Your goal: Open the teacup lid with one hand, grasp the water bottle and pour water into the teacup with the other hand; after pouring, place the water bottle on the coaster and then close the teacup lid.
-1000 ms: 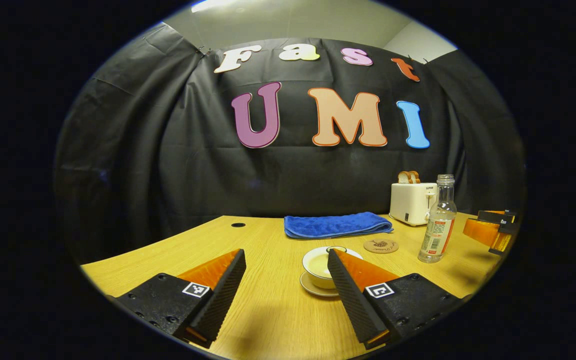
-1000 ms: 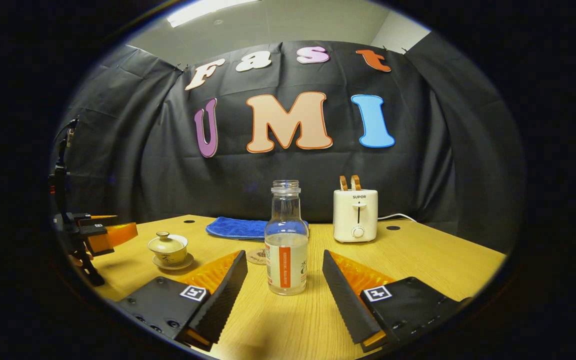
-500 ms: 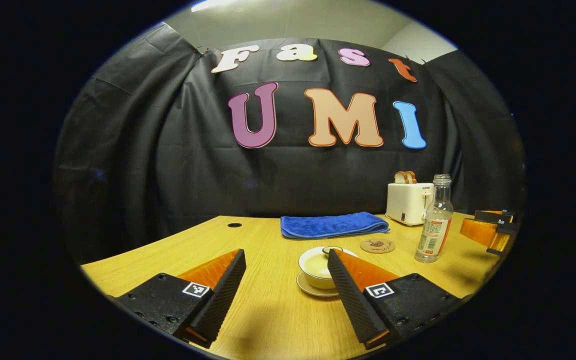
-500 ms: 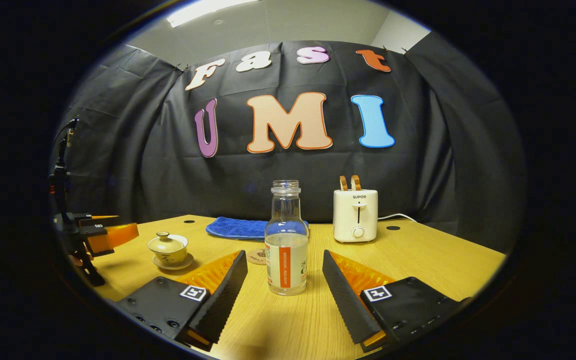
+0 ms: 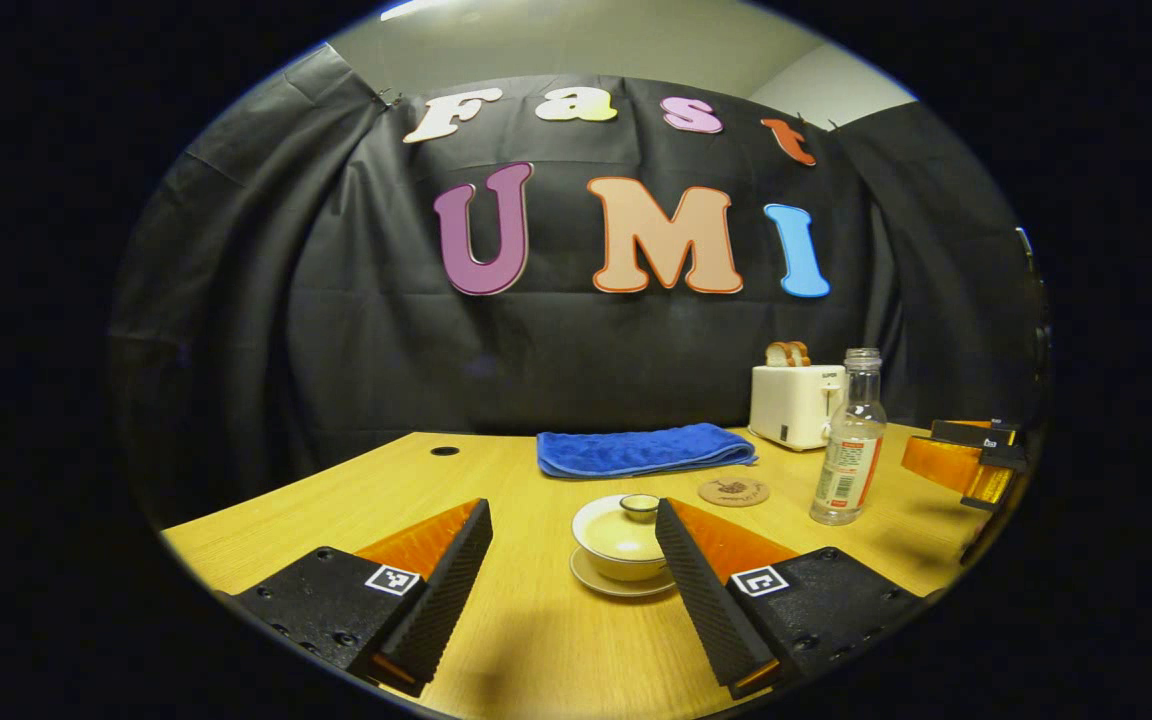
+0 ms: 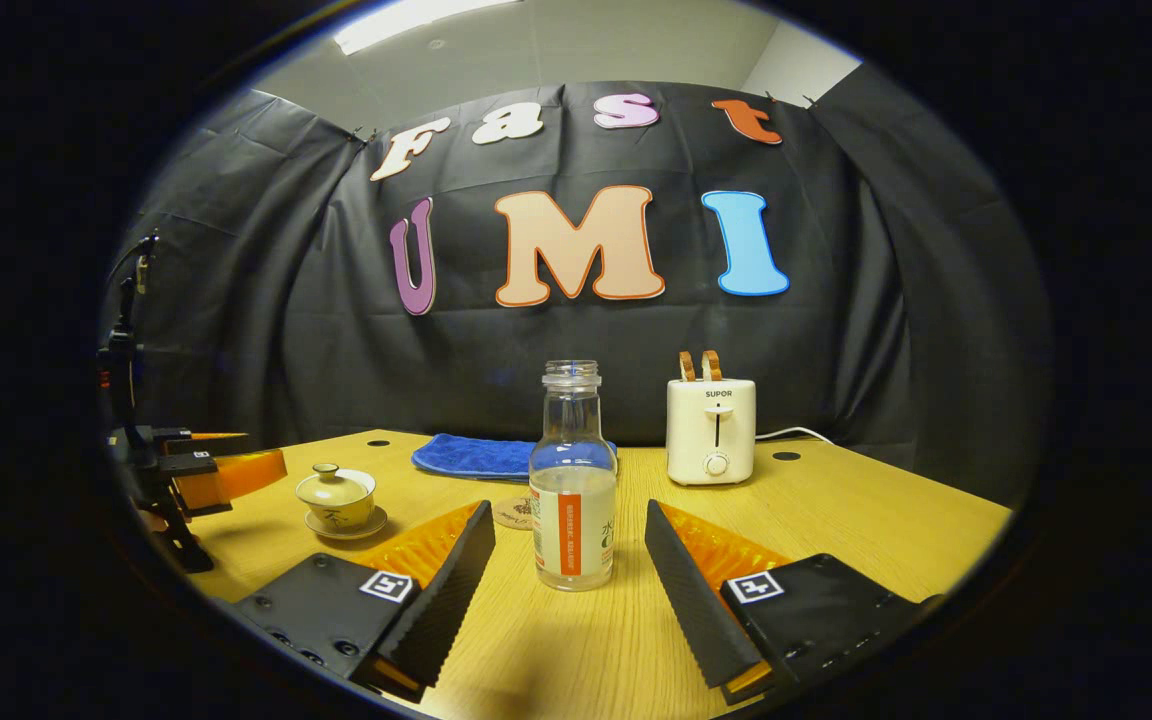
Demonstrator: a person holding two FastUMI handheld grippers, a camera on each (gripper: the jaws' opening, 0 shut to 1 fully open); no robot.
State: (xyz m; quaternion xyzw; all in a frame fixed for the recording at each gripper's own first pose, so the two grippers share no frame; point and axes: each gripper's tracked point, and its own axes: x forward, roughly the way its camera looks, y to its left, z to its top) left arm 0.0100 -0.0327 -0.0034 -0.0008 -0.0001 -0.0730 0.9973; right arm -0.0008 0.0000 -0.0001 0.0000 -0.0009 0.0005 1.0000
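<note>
Approaching with fingers spread, the left hand-held gripper (image 5: pixel 568 560) needed centring on the lid (image 5: pixel 626 525) knob of the teacup (image 5: pixel 622 548), mid-worktop (image 5: pixel 536 640); the right hand-held gripper (image 6: pixel 568 560), equally spread, flanked the water bottle (image 6: pixel 573 480) untouched.

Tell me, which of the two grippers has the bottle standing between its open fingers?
The right gripper: the water bottle stands between its fingers, untouched. The left gripper faces the teacup.
</note>
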